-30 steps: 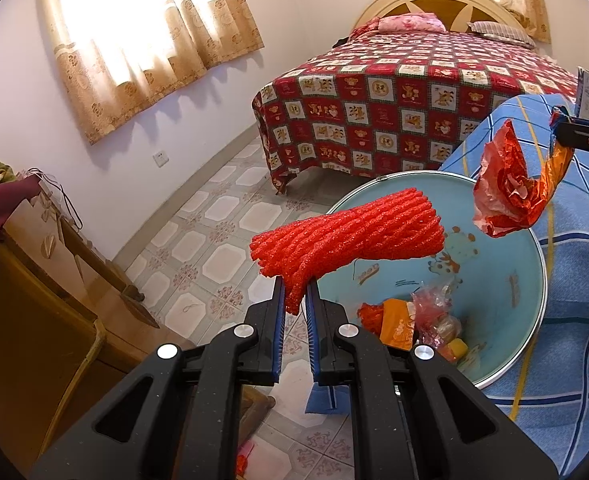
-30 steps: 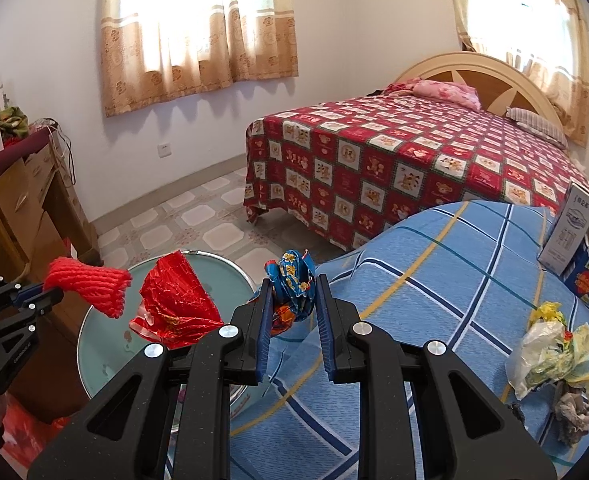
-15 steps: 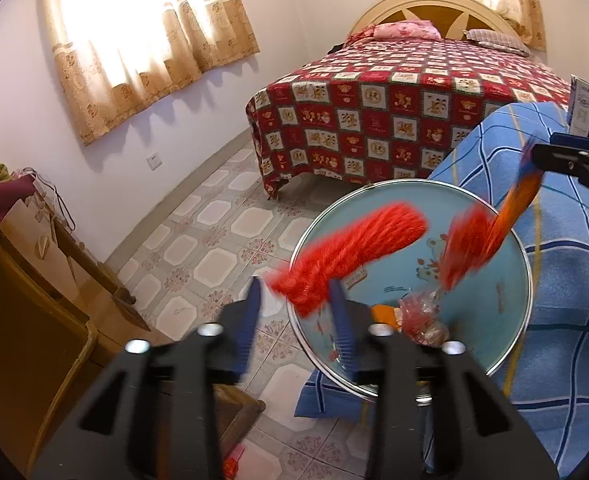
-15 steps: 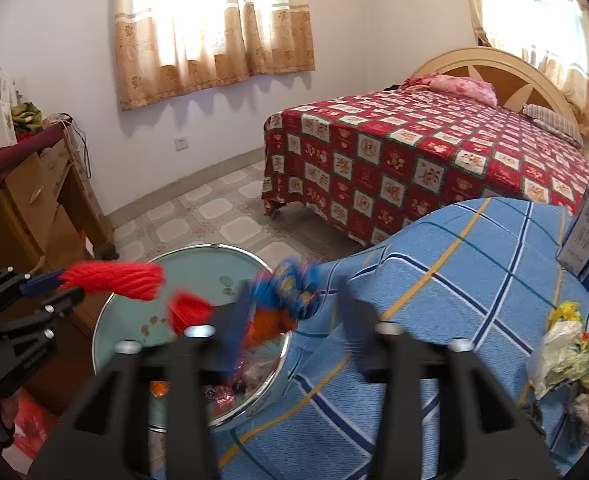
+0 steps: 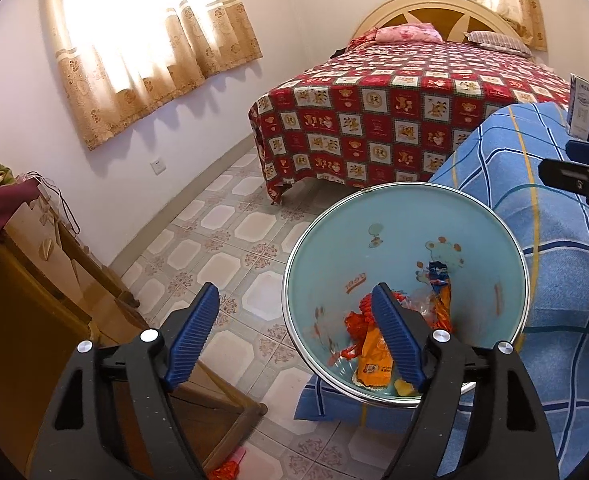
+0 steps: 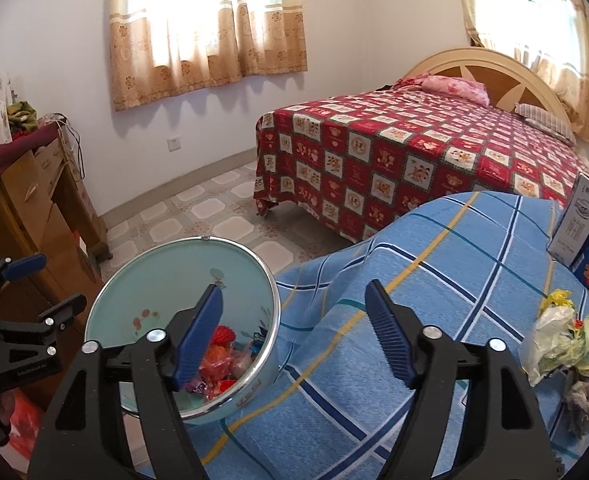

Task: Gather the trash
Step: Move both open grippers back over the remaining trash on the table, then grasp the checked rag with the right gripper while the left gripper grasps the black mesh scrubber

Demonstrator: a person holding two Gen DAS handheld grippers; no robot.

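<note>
Red and orange wrappers (image 5: 374, 356) are seen lying in the bottom of the pale blue basin (image 5: 398, 216), which stands at the edge of the counter's blue checked cloth (image 6: 434, 280). More crumpled trash (image 6: 562, 344) is left on the cloth. The left tool (image 5: 294, 332) and right tool (image 6: 294, 328) have just been opening; both are spread wide, with nothing between the jaws.
</note>
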